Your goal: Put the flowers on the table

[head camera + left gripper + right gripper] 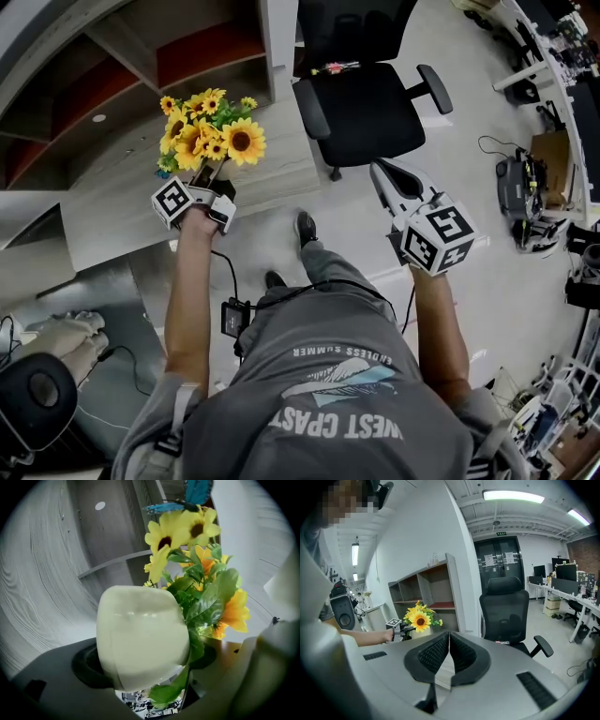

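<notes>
A bunch of yellow sunflowers (211,127) with green leaves stands in a pale cream vase (140,634); a blue butterfly (194,494) tops it. My left gripper (214,183) is shut on the vase, holding it upright over the near edge of the light wooden table (112,211). Up close the vase fills the space between the left gripper's (154,665) jaws. My right gripper (382,172) hangs in the air over the floor, shut, with its ribbed pads touching and nothing between them. The right gripper (449,637) view shows the flowers (419,618) off to the left.
A black office chair (366,103) stands just beyond the table's right end. A wooden shelf unit (187,47) rises behind the table. A cable and power adapter (232,317) lie on the floor by the person's feet. Desks with equipment (525,187) line the right side.
</notes>
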The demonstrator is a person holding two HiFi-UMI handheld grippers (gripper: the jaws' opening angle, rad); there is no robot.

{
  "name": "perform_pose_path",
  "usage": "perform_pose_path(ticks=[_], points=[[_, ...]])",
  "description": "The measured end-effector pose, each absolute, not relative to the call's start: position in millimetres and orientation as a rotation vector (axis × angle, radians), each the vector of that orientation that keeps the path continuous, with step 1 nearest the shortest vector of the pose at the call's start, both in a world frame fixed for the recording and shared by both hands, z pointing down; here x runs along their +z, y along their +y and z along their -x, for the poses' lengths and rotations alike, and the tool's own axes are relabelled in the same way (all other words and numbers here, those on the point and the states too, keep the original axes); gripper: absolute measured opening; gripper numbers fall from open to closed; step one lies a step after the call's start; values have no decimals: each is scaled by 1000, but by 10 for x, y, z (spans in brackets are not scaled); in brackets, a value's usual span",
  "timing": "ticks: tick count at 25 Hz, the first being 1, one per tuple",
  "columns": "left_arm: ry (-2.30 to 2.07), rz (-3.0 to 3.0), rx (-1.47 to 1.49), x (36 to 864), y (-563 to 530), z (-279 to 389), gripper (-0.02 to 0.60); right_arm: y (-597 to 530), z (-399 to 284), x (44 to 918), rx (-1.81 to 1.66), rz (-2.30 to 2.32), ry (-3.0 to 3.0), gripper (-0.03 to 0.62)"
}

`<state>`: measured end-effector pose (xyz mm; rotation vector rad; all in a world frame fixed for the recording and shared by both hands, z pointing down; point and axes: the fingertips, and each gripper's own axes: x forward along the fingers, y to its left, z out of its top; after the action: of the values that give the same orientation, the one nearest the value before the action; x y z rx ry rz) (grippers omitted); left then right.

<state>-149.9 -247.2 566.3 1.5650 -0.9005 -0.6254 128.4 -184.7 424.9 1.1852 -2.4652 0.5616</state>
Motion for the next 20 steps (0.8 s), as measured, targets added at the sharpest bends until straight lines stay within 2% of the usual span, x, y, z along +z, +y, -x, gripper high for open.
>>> perform_pose_path(ticks=[5, 20], points=[[-905, -1496, -633, 6286, -2542, 1584, 447, -1870, -1204, 4625, 583, -1179, -2417, 30], [-980, -1384, -599, 6897, -2573, 1718, 446, -1815, -1177, 4832, 646, -1127, -2359, 29]])
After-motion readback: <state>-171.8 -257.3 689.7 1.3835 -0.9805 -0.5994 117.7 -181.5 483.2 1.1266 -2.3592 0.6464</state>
